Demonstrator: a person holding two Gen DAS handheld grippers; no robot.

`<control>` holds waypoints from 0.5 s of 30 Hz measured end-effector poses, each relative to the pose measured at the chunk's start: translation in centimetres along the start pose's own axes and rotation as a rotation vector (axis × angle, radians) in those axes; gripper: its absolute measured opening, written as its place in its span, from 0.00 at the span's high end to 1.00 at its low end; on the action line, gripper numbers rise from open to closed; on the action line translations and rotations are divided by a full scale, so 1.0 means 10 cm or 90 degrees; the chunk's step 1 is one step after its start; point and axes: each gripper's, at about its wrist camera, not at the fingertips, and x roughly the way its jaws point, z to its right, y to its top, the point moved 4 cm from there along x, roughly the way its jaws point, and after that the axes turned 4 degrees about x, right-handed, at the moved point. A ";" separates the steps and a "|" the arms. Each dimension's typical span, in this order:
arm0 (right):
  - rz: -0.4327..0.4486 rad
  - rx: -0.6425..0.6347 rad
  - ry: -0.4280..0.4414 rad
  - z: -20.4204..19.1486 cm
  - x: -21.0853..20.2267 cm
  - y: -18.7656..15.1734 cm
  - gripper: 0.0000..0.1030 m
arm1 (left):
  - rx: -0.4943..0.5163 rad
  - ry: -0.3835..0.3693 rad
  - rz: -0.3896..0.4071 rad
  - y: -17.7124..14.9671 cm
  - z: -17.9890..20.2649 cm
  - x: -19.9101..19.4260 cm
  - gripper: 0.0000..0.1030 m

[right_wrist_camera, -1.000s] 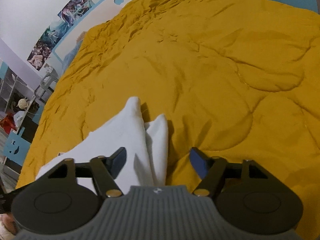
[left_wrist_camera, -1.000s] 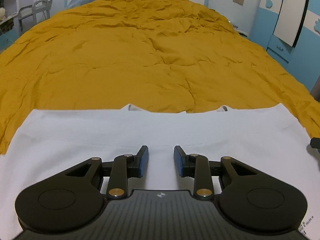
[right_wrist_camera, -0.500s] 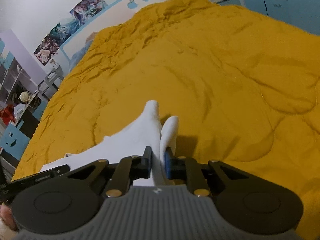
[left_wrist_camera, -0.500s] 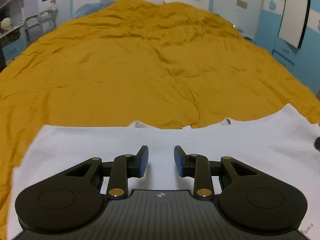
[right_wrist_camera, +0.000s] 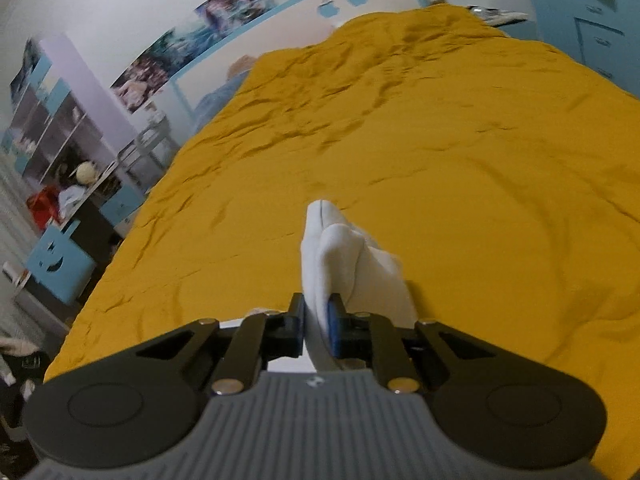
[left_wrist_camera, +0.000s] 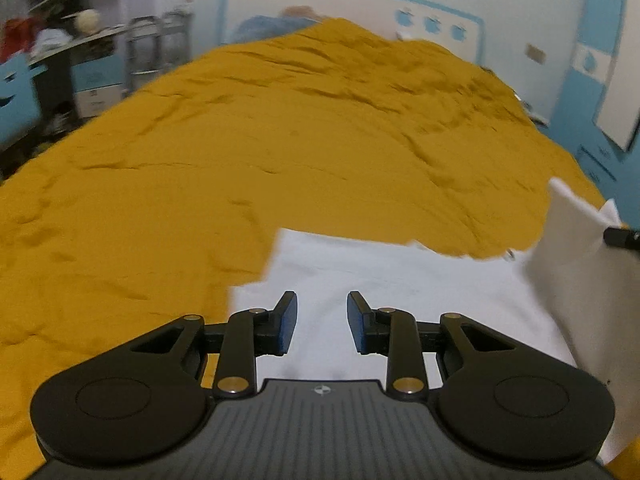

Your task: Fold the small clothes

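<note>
A white garment (left_wrist_camera: 400,280) lies flat on the mustard-yellow bedspread (left_wrist_camera: 280,140). My left gripper (left_wrist_camera: 322,304) hovers over its left part, open, with a clear gap between the blue pads and nothing pinched. The garment's right side (left_wrist_camera: 560,264) stands lifted, and a black tip of the other gripper (left_wrist_camera: 624,238) shows there. In the right wrist view my right gripper (right_wrist_camera: 318,304) is shut on a bunched fold of the white garment (right_wrist_camera: 348,256), which sticks out past the fingertips above the bedspread (right_wrist_camera: 480,200).
Shelves with toys (right_wrist_camera: 72,176) and a blue box with a smiling face (right_wrist_camera: 56,264) stand left of the bed. A white and blue headboard (left_wrist_camera: 360,12) is at the far end. Blue cabinets (left_wrist_camera: 600,128) line the right side.
My right gripper's jaws closed on the white fold and lifted it off the bed. The left gripper rose and moved left, so the garment now lies more to its right.
</note>
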 end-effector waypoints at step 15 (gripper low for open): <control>-0.063 -0.067 0.010 -1.69 0.82 -0.62 0.94 | -0.152 -0.098 -0.033 -0.21 -0.95 0.23 0.68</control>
